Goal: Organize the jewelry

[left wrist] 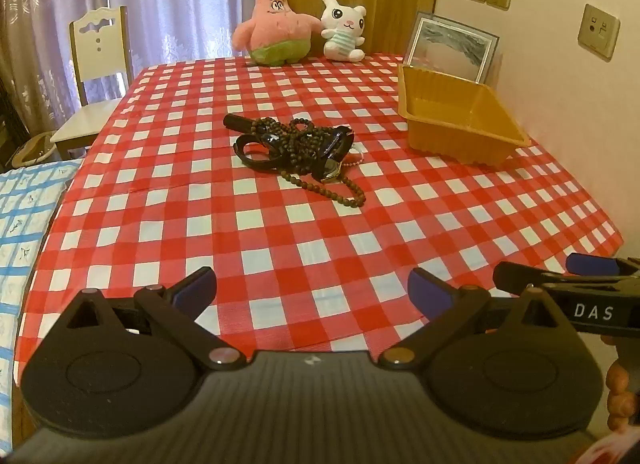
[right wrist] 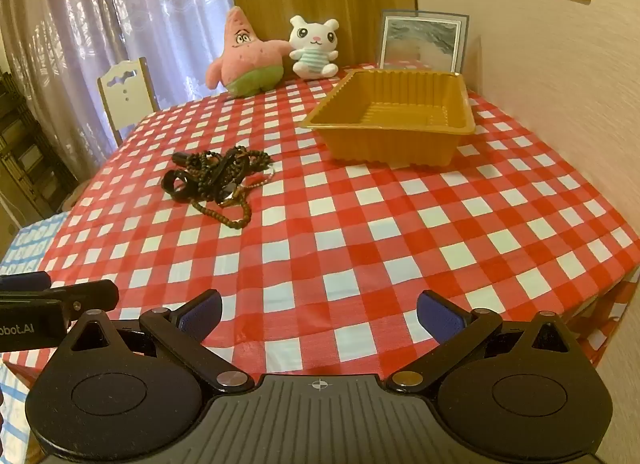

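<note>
Nothing was picked up yet — my left gripper (left wrist: 312,288) and right gripper (right wrist: 319,312) hung spread and empty, the tangled jewelry pile (left wrist: 298,152) lay on the checked surface (left wrist: 280,232) well left of the empty yellow tray (right wrist: 394,120) — untangling would come first, I judged.

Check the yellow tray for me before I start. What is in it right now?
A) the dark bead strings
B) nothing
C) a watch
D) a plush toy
B: the yellow tray shows only its bare ribbed floor, while the jewelry pile lies on the tablecloth beside it.
</note>
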